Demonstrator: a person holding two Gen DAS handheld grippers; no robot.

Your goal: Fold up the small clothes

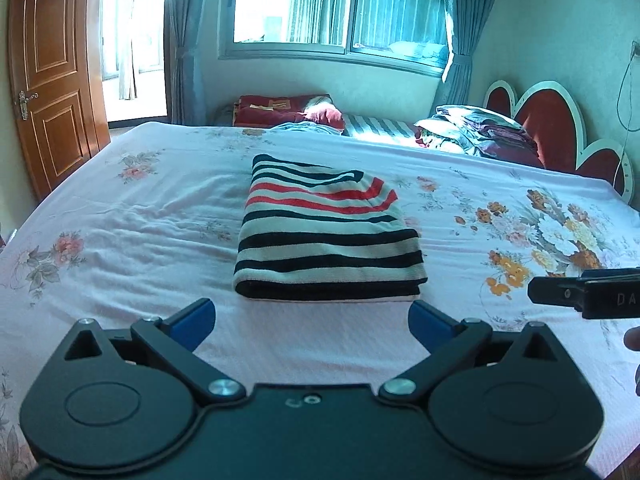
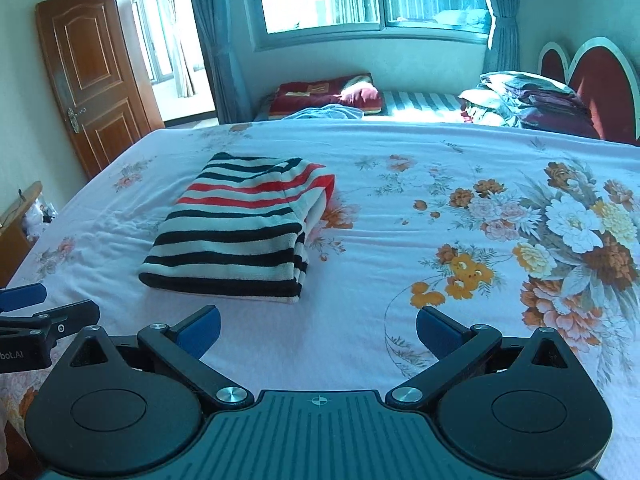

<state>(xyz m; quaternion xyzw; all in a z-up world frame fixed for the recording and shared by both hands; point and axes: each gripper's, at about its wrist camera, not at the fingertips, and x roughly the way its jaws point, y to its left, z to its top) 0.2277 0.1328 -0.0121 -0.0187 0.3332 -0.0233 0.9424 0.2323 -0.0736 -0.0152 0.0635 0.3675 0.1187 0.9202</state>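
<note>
Lying folded near the middle of the pink flowered bed sheet [image 2: 400, 240], the soft red, black and white striped top [image 1: 326, 236] is resting alone while the left gripper [image 1: 312, 322] and right gripper [image 2: 318, 330] are hanging near the sheet's front edge, fingers wide apart, holding nothing.

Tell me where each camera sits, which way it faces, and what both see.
Left wrist: rides the left claw, facing across the bed to the window; right claw at right edge.
Right wrist: rides the right claw, facing likewise; left claw at left edge.
Shared: folded striped garment, door, headboard.
</note>
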